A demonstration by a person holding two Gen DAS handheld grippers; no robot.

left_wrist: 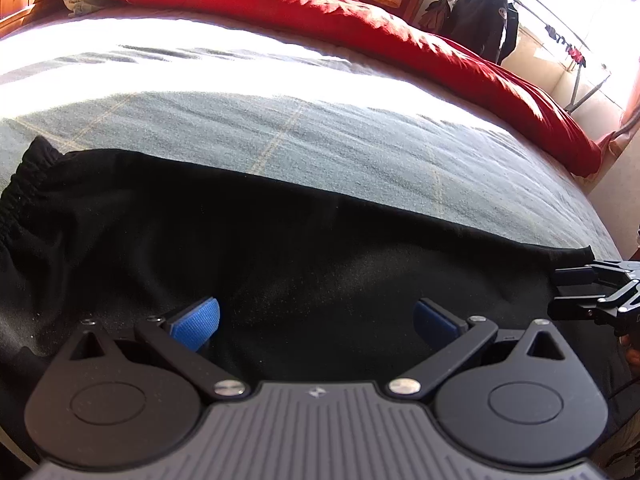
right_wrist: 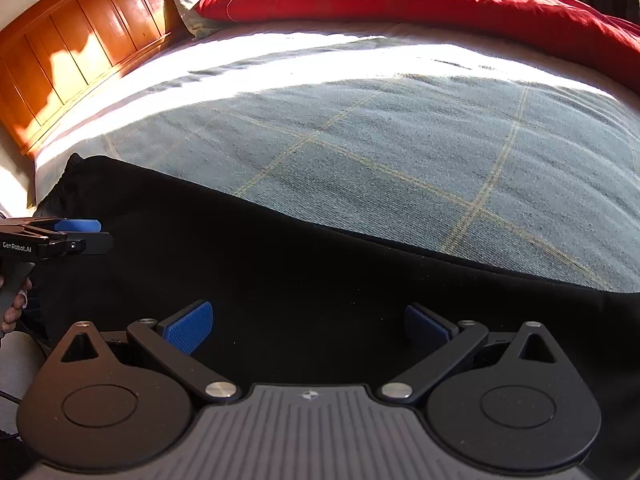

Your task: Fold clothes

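A black garment (left_wrist: 280, 248) with an elastic gathered waistband (left_wrist: 20, 196) at its left end lies flat along the near side of the bed. It also shows in the right wrist view (right_wrist: 320, 264). My left gripper (left_wrist: 316, 320) is open, its blue pads (left_wrist: 200, 322) spread wide just above the black cloth. My right gripper (right_wrist: 308, 324) is open too, low over the cloth further right. The right gripper shows at the right edge of the left wrist view (left_wrist: 560, 292), by the garment's right end. The left gripper shows at the left edge of the right wrist view (right_wrist: 92, 232).
The bed has a grey-blue cover (right_wrist: 400, 152) with thin yellow lines. A red duvet (left_wrist: 320, 12) lies bunched along the far side, with a pillow (right_wrist: 188, 0) by the wooden headboard (right_wrist: 72, 48). Clothes hang on a rack (left_wrist: 480, 20) beyond the bed.
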